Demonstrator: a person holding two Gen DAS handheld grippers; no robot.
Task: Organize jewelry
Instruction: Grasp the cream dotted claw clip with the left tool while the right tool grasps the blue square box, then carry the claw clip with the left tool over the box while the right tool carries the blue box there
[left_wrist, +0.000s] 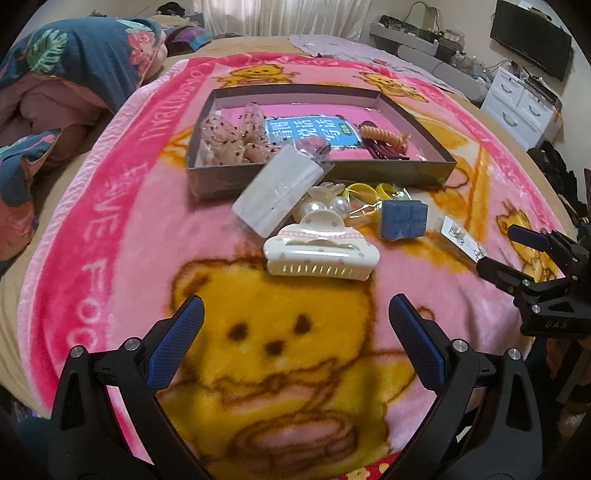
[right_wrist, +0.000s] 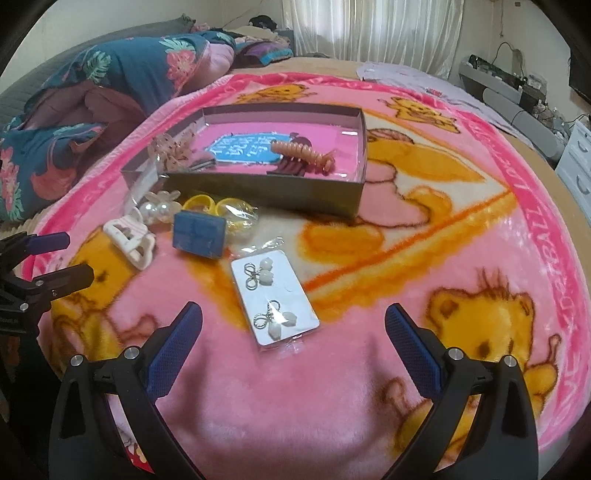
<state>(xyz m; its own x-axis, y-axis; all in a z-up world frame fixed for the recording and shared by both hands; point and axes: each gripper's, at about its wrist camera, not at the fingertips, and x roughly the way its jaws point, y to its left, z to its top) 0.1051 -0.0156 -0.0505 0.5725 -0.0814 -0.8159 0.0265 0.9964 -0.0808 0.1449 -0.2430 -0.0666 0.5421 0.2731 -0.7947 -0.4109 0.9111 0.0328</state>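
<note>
A grey open box (left_wrist: 410, 173) (right_wrist: 280, 192) lies on the pink bear blanket and holds pink hair clips (left_wrist: 236, 134), an orange spiral hair tie (left_wrist: 384, 137) (right_wrist: 301, 153) and dark clips. In front of it lie a clear packet (left_wrist: 280, 188), pearl pieces (left_wrist: 325, 206), yellow rings in a bag (right_wrist: 221, 208), a blue ring box (left_wrist: 402, 219) (right_wrist: 199, 232), a cream claw clip (left_wrist: 321, 253) (right_wrist: 129, 236) and an earring card (right_wrist: 275, 295) (left_wrist: 461, 236). My left gripper (left_wrist: 295, 332) is open just short of the claw clip. My right gripper (right_wrist: 293, 336) is open around the earring card's near end.
A folded floral quilt (left_wrist: 66, 74) (right_wrist: 92, 96) lies at the far left of the bed. White drawers (left_wrist: 517, 103) and a screen stand at the far right. The blanket (left_wrist: 258, 369) covers the bed's near part.
</note>
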